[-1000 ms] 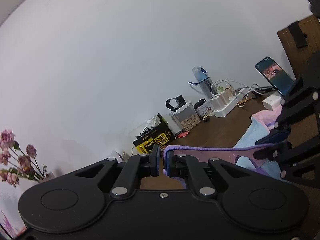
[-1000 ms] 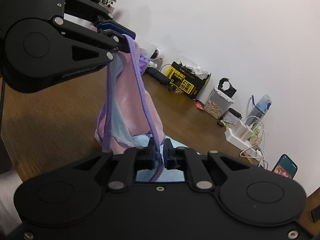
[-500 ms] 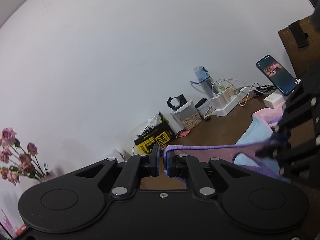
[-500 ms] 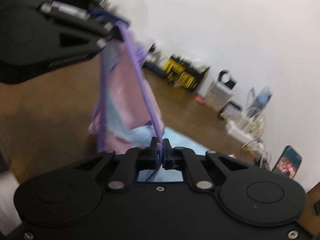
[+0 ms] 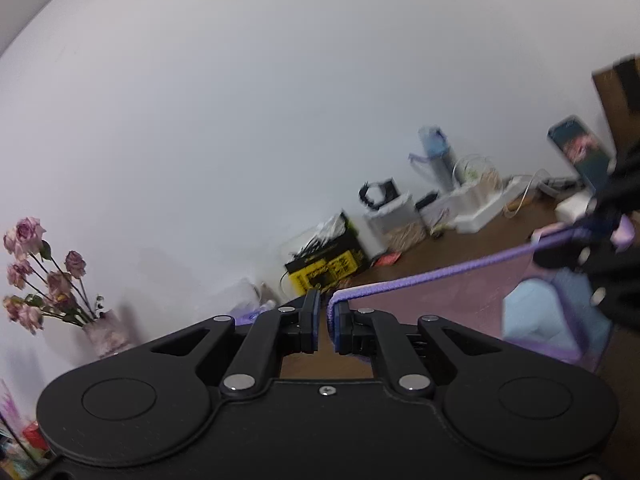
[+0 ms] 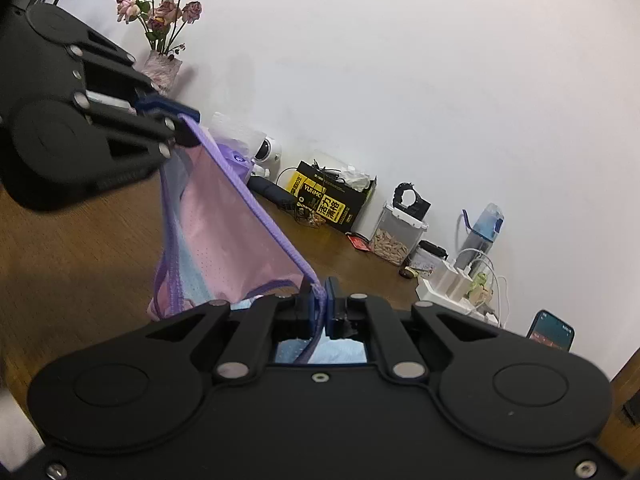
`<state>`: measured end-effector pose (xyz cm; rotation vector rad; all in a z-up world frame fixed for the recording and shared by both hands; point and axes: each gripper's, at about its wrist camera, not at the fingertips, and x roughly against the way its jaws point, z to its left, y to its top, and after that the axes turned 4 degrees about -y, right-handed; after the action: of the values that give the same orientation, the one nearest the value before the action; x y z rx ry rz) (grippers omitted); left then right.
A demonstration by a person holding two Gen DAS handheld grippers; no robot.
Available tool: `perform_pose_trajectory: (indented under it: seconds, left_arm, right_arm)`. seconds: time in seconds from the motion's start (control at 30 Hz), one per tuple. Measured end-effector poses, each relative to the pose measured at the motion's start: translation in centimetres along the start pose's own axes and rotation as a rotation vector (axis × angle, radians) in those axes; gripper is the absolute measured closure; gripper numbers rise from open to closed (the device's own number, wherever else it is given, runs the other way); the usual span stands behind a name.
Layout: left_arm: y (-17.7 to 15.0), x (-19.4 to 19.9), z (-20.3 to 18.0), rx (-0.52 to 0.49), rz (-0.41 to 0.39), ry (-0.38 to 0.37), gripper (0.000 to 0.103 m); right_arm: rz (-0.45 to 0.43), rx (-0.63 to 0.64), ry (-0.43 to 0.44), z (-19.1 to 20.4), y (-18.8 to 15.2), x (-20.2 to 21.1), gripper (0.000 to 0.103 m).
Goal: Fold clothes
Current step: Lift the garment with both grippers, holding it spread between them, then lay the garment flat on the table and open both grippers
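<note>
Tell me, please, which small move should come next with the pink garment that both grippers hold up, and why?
Probably lower both hands together and lay the pink garment flat on the wooden table. The left gripper and the right gripper each pinch its purple trim, stretched taut between them, while the body hangs bunched and its lower end reaches the table.

The wooden table (image 6: pixel 80 248) ran under both grippers, dark brown. Off past the right gripper's fingers, along the wall, sat a vase of pink roses (image 6: pixel 162 60), a small white camera (image 6: pixel 266 150), a yellow-and-black box (image 6: pixel 332 200), a clear tub of nuts (image 6: pixel 394 236), a blue water bottle (image 6: pixel 482 232), a white power strip (image 6: pixel 448 284) and a propped phone (image 6: pixel 550 330).
</note>
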<state>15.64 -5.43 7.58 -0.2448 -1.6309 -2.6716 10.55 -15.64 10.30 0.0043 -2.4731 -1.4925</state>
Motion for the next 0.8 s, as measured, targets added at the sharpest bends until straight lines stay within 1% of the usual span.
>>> perform_pose_trajectory:
  seconds: [0.07,0.17,0.23,0.27,0.33,0.37,0.43,0.47,0.5,0.53,0.57,0.6,0.67,0.73,0.77,0.8]
  left_arm:
    - [0.3,-1.4,1.0,0.039,-0.010,-0.015,0.095]
    - [0.8,-3.9,2.7,0.092,-0.018,-0.053,0.096]
    - [2.9,-5.8,4.4,0.111,-0.057,-0.046,0.096]
    - [3.9,-6.7,5.0,0.104,-0.071,-0.041,0.096]
    - [6.3,-8.8,6.4,0.089,-0.100,-0.037,0.096]
    - [7.6,-10.0,7.2,0.080,-0.115,-0.036,0.096]
    - [10.5,-13.7,8.6,0.027,-0.133,-0.038,0.095]
    - [11.9,-15.5,9.3,0.001,-0.142,-0.038,0.093]
    - [13.3,-17.3,10.0,-0.025,-0.152,-0.038,0.093]
    - [14.7,-18.5,10.6,-0.039,-0.169,-0.021,0.092]
    - [16.1,-19.7,11.1,-0.052,-0.185,-0.003,0.091]
    - [17.5,-21.0,11.7,-0.065,-0.202,0.014,0.091]
    - [20.2,-23.4,12.8,-0.092,-0.236,0.049,0.091]
    - [23.7,-24.2,13.9,-0.115,-0.313,0.102,0.091]
    - [24.4,-24.2,14.1,-0.123,-0.337,0.117,0.091]
    - [25.8,-23.9,14.6,-0.137,-0.387,0.147,0.091]
  right_arm:
    - [-0.019,0.033,0.003,-0.4,0.8,-0.3,0.097]
    - [-0.059,0.083,-0.023,-1.5,2.6,-2.2,0.097]
    - [-0.106,0.126,-0.044,-2.9,4.7,-4.2,0.097]
    - [-0.116,0.131,-0.053,-3.5,5.3,-4.9,0.097]
    - [-0.152,0.151,-0.090,-5.5,7.6,-8.1,0.097]
    - [-0.159,0.149,-0.101,-6.2,8.1,-9.0,0.097]
    - [-0.202,0.111,-0.130,-9.2,10.5,-13.3,0.097]
    - [-0.212,0.098,-0.156,-10.3,11.6,-15.2,0.097]
    - [-0.222,0.085,-0.183,-11.5,12.6,-17.1,0.097]
    - [-0.251,0.089,-0.212,-12.5,13.5,-18.7,0.097]
    - [-0.262,0.094,-0.229,-13.1,13.9,-19.4,0.097]
    - [-0.304,0.109,-0.279,-14.4,15.5,-21.3,0.097]
    - [-0.379,0.118,-0.354,-16.2,18.1,-23.3,0.096]
    - [-0.455,0.105,-0.419,-17.9,20.3,-23.9,0.097]
    - [-0.493,0.098,-0.452,-18.8,21.5,-24.2,0.097]
    - [-0.524,0.092,-0.468,-19.5,22.3,-24.1,0.096]
